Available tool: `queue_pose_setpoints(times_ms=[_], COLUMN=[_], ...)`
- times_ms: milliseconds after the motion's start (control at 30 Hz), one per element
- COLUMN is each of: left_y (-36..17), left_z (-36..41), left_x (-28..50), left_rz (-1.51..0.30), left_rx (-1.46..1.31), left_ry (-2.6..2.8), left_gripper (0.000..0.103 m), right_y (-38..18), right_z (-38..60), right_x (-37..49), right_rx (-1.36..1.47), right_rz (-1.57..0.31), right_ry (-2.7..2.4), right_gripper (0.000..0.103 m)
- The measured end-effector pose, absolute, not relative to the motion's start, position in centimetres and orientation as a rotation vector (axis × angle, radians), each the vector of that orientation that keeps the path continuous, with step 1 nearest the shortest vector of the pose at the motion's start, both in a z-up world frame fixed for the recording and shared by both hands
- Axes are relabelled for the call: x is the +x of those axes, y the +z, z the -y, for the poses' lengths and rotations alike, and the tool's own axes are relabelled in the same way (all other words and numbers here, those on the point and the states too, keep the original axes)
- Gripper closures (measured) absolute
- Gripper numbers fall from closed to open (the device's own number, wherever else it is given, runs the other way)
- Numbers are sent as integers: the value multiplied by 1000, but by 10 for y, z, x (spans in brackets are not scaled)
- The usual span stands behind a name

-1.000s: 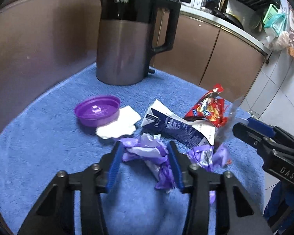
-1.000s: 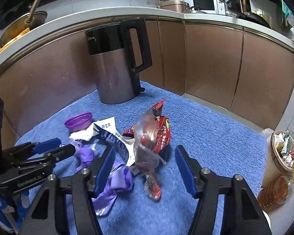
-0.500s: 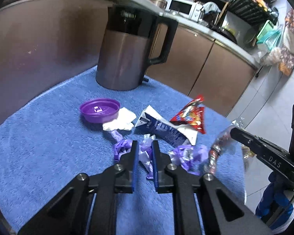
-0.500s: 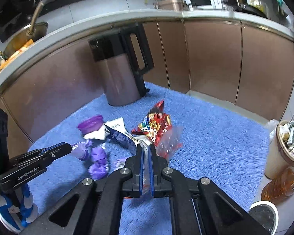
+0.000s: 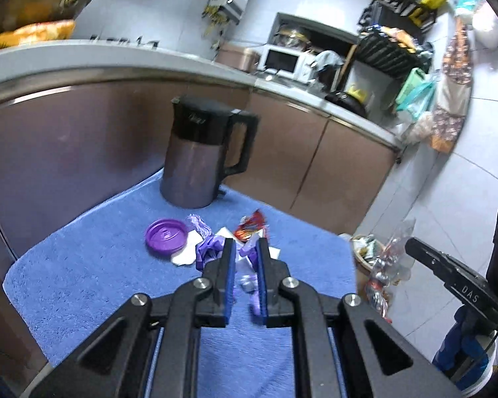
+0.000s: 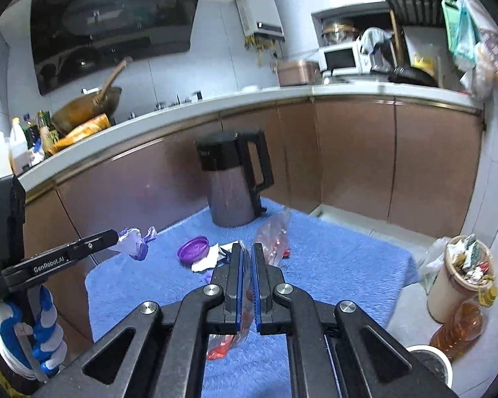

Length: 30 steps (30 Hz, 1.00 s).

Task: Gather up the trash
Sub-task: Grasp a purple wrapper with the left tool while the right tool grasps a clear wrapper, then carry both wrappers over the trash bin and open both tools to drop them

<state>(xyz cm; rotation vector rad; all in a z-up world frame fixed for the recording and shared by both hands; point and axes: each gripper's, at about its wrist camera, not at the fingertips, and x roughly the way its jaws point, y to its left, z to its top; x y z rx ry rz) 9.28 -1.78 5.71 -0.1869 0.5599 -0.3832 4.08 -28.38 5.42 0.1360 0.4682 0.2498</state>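
Left fingers clamped on purple wrapper, right fingers pinching clear wrapper, both raised above blue towel

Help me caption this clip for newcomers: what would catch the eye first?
Both grippers are lifted above the blue towel, each shut on litter: the left gripper pinches a purple wrapper, the right gripper a clear plastic wrapper. Behind them stands a dark kettle, with a purple lid nearby and a full trash bin off the towel's right edge.

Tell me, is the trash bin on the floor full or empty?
Full. The trash bin beside the blue towel has wrappers heaped above its rim.
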Motion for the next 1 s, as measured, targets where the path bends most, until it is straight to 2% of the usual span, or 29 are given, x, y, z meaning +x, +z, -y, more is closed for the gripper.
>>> queue_pose_setpoints(times_ms=[200,467,767,1000], left_y=[75,70,-1,-57], left_z=[64,183,337,406], left_x=[69,54,58,76], left_rz=[-559,-635,-827,-957], left_rx=[-182,-93,66,118], left_ry=[-527,-760,-931,-968], left_gripper=[92,92,92,89], right_y=[68,53,-21,-87], right_z=[319,400,478,523], right_x=[-5,-40,-48,-36], right_rx=[144,176,270,360], right_rz=[-410,-416,-543,-644], right_ry=[173,-8,-156,-231], right_gripper=[98,98,98,98])
